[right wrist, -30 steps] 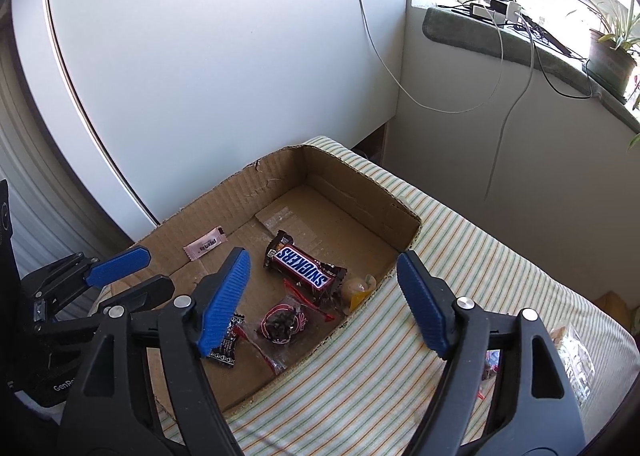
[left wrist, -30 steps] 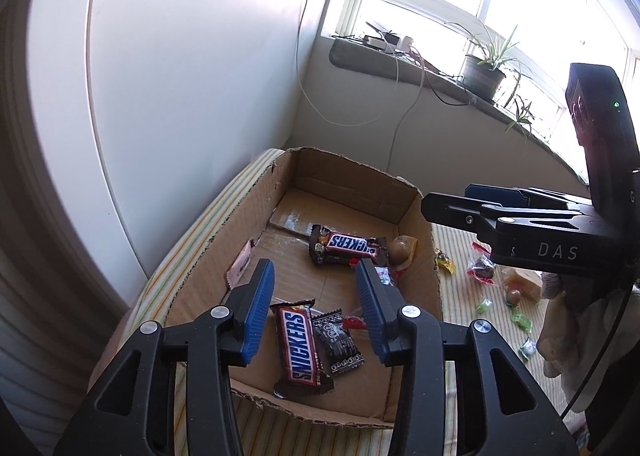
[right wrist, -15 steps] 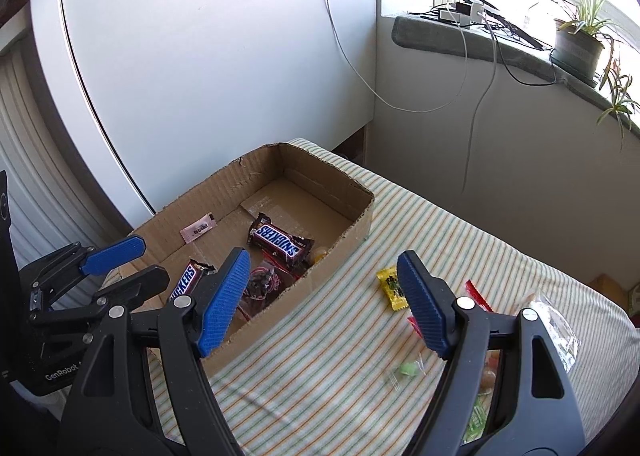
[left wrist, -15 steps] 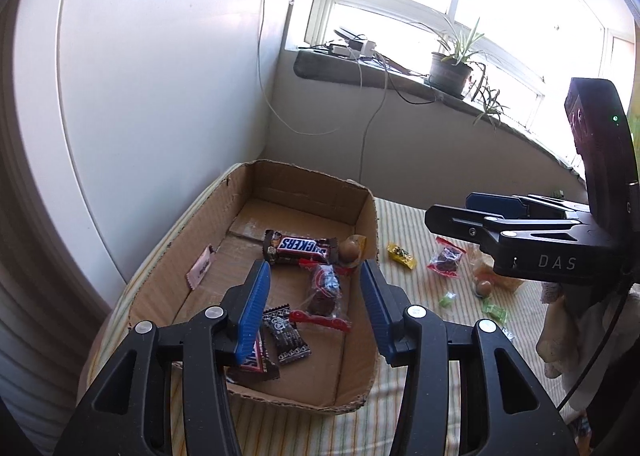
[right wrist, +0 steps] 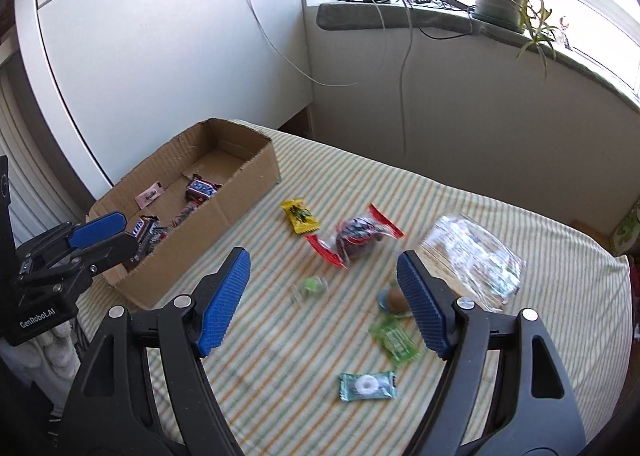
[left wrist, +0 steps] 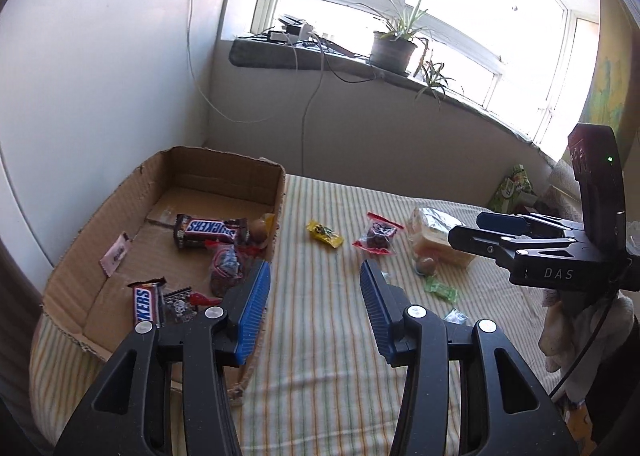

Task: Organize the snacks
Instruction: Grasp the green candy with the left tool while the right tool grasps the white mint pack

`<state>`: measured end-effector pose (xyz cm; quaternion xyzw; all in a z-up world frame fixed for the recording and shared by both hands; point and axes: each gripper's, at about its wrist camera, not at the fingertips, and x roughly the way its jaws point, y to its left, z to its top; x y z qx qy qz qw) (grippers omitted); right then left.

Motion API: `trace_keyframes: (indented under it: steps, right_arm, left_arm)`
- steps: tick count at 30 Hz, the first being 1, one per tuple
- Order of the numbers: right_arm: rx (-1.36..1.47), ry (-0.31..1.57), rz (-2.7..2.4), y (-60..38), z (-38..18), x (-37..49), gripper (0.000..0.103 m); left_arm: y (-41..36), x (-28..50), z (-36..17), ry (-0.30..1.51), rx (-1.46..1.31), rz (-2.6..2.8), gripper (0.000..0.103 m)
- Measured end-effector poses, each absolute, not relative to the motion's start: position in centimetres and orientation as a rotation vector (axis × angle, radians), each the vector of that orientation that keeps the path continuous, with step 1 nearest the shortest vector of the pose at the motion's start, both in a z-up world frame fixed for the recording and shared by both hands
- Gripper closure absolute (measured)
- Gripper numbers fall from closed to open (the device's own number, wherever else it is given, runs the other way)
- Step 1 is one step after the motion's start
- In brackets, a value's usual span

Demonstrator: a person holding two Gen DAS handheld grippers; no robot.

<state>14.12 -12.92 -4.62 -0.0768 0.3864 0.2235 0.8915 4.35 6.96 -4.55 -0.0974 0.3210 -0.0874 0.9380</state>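
Note:
A shallow cardboard box (left wrist: 224, 172) (right wrist: 240, 192) stands at the left of the striped cloth. It holds two Snickers bars (left wrist: 210, 230), a pink sachet (left wrist: 116, 254) and several small packets. On the cloth lie a yellow packet (right wrist: 299, 216), a red-ended clear packet (right wrist: 354, 236), a clear bag (right wrist: 472, 256), green sweets (right wrist: 394, 338), a mint packet (right wrist: 366, 384) and a brown ball (right wrist: 396, 298). My left gripper (left wrist: 314, 296) is open and empty beside the box's right wall. My right gripper (right wrist: 324, 288) is open and empty above the loose snacks.
A white wall panel (right wrist: 160, 56) stands behind the box. A window sill (left wrist: 320, 56) with cables and a potted plant (left wrist: 392, 44) runs along the back. A green carton (left wrist: 514, 186) sits at the far right. The cloth's front edge lies near the left gripper.
Both grippers have swung right, away from the box and over the loose snacks. Both stay open and empty. The left jaws have opened wider.

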Motion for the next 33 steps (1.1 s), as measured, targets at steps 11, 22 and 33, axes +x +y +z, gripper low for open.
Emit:
trace_keyframes:
  steps: [11, 22, 33]
  right_arm:
    - [-0.145, 0.899, 0.411, -18.0, -8.6, 11.9, 0.025]
    - [-0.154, 0.956, 0.455, -17.8, -12.3, 10.5, 0.025]
    - [-0.186, 0.958, 0.470, -17.2, -13.3, 11.1, 0.025]
  left_arm:
    - [2.9, 5.6, -5.9, 0.718, -0.184, -0.269, 0.057]
    - [-0.2, 9.2, -8.9, 0.818, -0.151, -0.324, 0.062]
    - [-2.1, 12.4, -11.1, 0.869, -0.076, -0.323, 0.065]
